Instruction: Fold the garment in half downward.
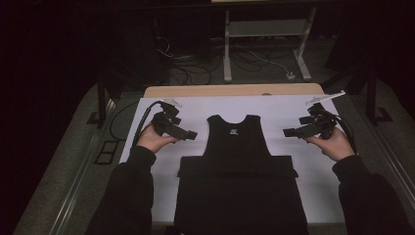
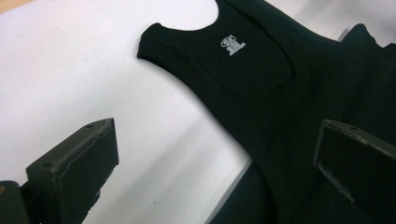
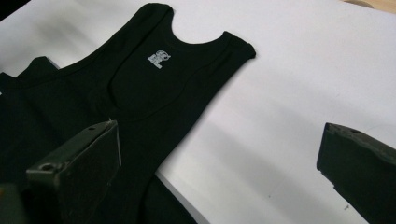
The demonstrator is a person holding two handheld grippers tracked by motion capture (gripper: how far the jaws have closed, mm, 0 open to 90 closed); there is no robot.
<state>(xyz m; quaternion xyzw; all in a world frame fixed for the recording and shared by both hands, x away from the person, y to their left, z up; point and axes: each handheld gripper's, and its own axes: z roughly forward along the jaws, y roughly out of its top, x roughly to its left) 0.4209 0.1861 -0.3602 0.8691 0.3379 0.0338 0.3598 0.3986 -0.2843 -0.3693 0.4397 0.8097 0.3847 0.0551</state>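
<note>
A black tank top [image 1: 237, 147] lies flat at the middle of the white table cover [image 1: 288, 110], its small white neck label [image 2: 232, 45] too blurred to read. The left gripper [image 1: 188, 134] and right gripper [image 1: 288, 132] hover beside it, jaws apart, holding nothing.

Wooden table [image 1: 235, 90], mostly covered by a white sheet [image 1: 284, 110]. Black tank top [image 1: 237, 137] laid flat on the sheet, neck toward the far edge, lower half folded up across the middle.
</note>
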